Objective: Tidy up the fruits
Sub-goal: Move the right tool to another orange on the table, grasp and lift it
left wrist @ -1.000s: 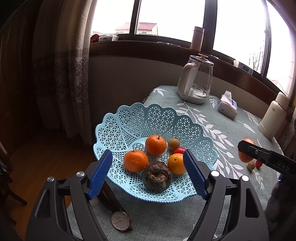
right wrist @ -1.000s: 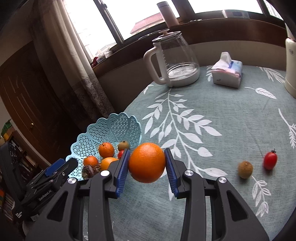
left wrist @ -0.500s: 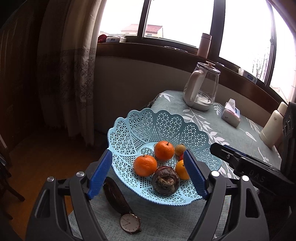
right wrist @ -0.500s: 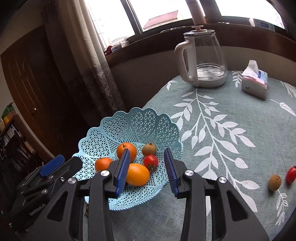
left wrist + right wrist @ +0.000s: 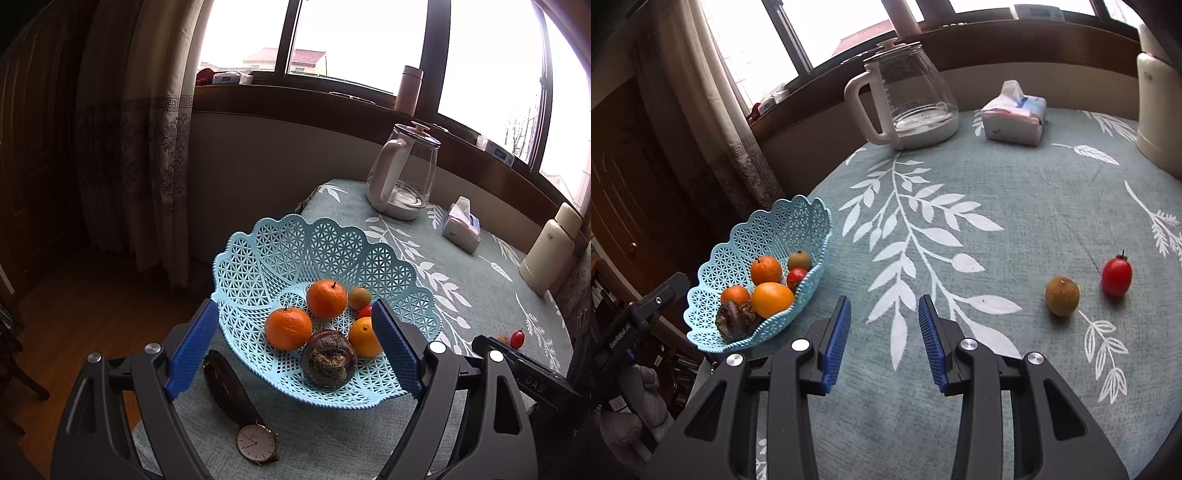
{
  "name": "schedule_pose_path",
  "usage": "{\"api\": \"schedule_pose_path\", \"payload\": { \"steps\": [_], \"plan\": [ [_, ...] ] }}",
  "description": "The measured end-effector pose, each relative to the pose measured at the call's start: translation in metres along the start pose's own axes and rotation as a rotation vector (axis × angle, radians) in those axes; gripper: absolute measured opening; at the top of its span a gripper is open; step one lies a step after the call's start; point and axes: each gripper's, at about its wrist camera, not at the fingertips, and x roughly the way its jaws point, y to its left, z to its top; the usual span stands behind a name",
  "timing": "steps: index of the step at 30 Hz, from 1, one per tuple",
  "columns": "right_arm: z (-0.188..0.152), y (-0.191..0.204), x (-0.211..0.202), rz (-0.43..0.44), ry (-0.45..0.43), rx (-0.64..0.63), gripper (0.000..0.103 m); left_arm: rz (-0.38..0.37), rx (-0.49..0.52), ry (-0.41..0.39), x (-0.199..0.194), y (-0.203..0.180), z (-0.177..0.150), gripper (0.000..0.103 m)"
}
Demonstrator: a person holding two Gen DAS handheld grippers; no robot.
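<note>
While apparently empty, right gripper [image 5: 882,325] parted, left gripper [image 5: 295,343] wide.

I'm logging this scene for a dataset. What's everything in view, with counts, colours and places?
Lattice plastic basket: 1, light blue, table's left edge.
Oranges: 3, orange, in basket.
Small round brown fruit: 2; one in basket, one on cloth.
Cherry tomatoes: 2, red; one in basket, one on cloth.
Wrinkled dark fruit: 1, purple-brown, basket front.
Wristwatch: 1, brown strap, before basket.
Glass kettle: 1, white handle, far side.
Tissue pack: 1, white, beside kettle.
Left gripper: jaws open.
Right gripper: jaws open, empty.
</note>
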Motion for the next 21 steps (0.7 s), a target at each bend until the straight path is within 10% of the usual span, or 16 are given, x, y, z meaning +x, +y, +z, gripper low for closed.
{"api": "schedule_pose_path", "payload": {
  "steps": [21],
  "plan": [
    [-0.102, -0.009, -0.076, 0.16, 0.189, -0.184, 0.043, -0.028, 0.045, -0.004, -0.006, -0.02, -0.005, 0.086]
  ]
}}
